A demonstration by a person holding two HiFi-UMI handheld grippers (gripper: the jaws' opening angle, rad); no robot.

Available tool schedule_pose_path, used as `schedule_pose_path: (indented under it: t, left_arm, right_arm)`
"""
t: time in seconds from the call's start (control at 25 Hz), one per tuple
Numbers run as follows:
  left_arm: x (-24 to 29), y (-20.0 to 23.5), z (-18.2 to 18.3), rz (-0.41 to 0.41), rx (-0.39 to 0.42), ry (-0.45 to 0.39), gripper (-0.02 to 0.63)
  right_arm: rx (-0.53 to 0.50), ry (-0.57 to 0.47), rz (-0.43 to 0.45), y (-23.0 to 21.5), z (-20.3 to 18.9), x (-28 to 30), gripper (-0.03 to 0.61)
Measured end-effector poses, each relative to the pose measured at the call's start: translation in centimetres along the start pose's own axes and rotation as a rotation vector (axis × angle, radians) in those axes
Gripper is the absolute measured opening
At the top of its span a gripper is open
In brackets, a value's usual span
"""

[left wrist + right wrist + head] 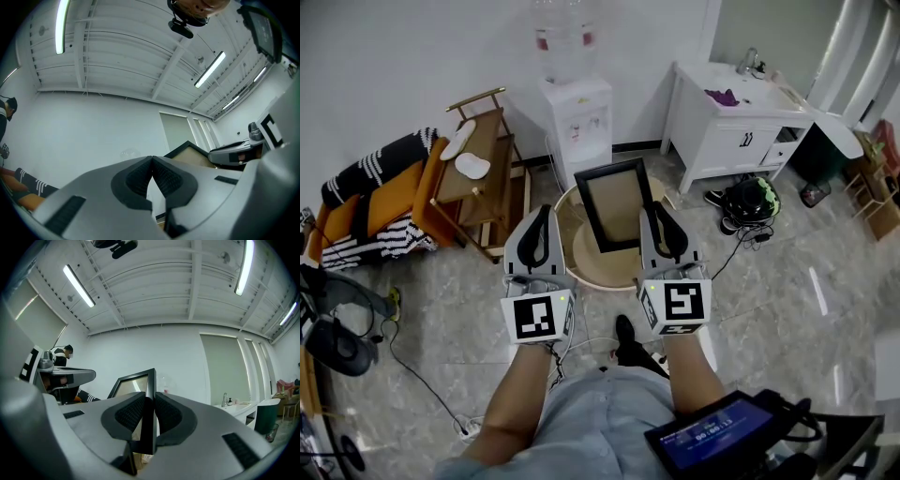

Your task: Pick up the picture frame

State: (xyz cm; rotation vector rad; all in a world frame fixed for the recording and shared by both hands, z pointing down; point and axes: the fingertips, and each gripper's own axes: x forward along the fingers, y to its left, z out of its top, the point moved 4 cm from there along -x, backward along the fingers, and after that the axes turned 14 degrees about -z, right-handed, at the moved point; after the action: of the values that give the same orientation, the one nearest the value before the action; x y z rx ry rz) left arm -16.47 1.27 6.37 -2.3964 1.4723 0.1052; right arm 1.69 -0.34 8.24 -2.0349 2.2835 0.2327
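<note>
1. Above the round beige table (609, 272), head view: picture frame (617, 204) stands upright between the two grippers, black border, pale brown panel facing the person.
2. Right gripper (659, 217): pads pinch the frame's right-hand edge. The right gripper view confirms it, with the black edge of the frame (149, 380) clamped between both ribbed pads of the right gripper (149, 401) and the frame rising above the jaw tips.
3. Left gripper (544, 217): sits just beside the frame's left edge; head view shows no contact. In the left gripper view the tips of the left gripper (152, 161) are pressed together with nothing between them, and the frame (190, 152) shows off to the right, beyond the jaws.
4. Whether the frame's bottom edge clears the table: cannot tell from these views.
5. Surroundings, head view: water dispenser (579, 122) behind the table against the wall, white sink cabinet (741, 131) to the right, wooden shelf (483, 159) to the left.
</note>
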Motion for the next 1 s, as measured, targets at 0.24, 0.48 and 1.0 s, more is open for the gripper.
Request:
schedule_pose_path:
  t: [0.24, 0.48, 1.0]
  left_arm:
    - [0.14, -0.04, 0.04, -0.007, -0.006, -0.001, 0.011]
    - [0.19, -0.01, 0.09, -0.009, -0.01, -0.001, 0.011]
    - [0.17, -0.02, -0.06, -0.008, -0.007, -0.004, 0.011]
  right_arm:
    - [-0.014, 0.007, -0.006, 0.0, -0.07, 0.0, 0.081]
    - [-0.01, 0.006, -0.006, 0.03, 0.03, -0.05, 0.081]
    - [-0.014, 0.001, -0.002, 0.08, -0.05, -0.04, 0.081]
